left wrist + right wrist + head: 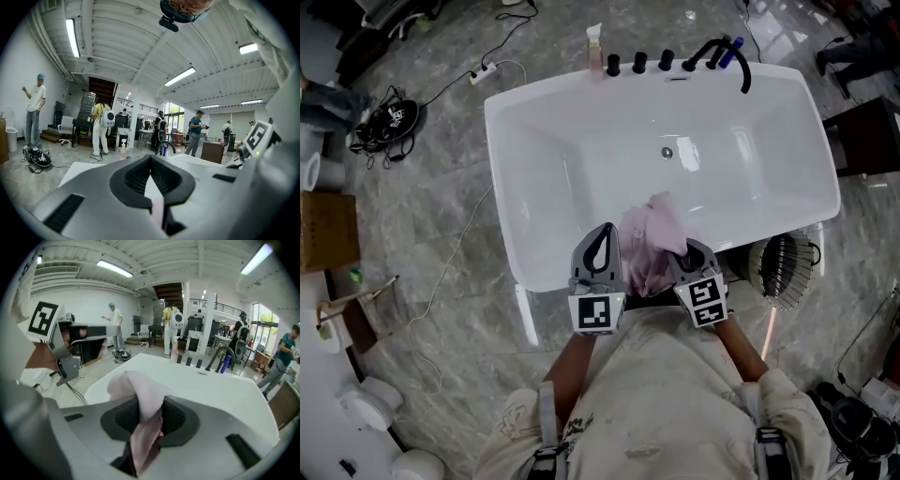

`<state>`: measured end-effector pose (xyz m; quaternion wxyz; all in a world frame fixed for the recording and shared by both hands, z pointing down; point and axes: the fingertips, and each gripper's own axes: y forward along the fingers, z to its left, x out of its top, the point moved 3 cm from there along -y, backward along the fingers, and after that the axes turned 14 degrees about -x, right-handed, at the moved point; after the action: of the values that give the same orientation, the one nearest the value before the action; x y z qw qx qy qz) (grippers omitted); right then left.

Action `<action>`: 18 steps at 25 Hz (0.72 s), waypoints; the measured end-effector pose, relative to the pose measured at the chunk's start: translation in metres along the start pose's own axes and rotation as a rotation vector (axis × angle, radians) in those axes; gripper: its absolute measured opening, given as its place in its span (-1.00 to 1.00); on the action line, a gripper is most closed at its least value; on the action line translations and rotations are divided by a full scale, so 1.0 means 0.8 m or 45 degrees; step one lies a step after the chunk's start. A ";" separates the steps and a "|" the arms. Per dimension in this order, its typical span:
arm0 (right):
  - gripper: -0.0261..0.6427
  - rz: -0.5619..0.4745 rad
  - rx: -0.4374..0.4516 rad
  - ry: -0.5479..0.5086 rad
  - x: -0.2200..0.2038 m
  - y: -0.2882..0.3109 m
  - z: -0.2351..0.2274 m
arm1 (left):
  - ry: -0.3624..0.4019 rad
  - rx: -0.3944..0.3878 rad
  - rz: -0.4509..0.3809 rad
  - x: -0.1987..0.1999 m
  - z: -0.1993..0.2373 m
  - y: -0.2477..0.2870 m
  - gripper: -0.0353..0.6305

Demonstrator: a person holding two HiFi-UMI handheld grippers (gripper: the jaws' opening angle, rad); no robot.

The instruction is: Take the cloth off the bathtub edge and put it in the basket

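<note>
Right gripper (689, 255) is clamped on the pink cloth (654, 234), bunched over the bathtub's (544, 141) near rim. Left gripper (602, 246) is closed just beside it; can't tell if it pinches any. The wire basket (786, 270) sits on the floor by the tub's right corner, partly under the rim. Taps (639, 63) line the far edge.

You find no word, number or brand here that can be read: the left gripper (602, 234) and right gripper (687, 251) bear only square markers, and the white print on the black disc (394, 115) on the floor is too small.
</note>
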<state>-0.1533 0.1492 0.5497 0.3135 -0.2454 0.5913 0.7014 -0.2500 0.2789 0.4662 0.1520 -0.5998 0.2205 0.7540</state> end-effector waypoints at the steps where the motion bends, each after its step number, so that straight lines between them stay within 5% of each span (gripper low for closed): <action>1: -0.66 -0.022 -0.020 0.028 0.010 0.000 -0.008 | 0.012 -0.010 -0.010 0.006 0.001 0.003 -0.88; 18: -0.66 -0.550 -0.329 0.366 0.161 -0.089 -0.154 | 0.088 -0.008 -0.186 0.138 -0.024 0.034 -0.88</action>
<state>-0.1928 0.0546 0.3871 0.3346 -0.5005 0.4695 0.6458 -0.2731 0.2419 0.3594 0.1971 -0.6403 0.1789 0.7205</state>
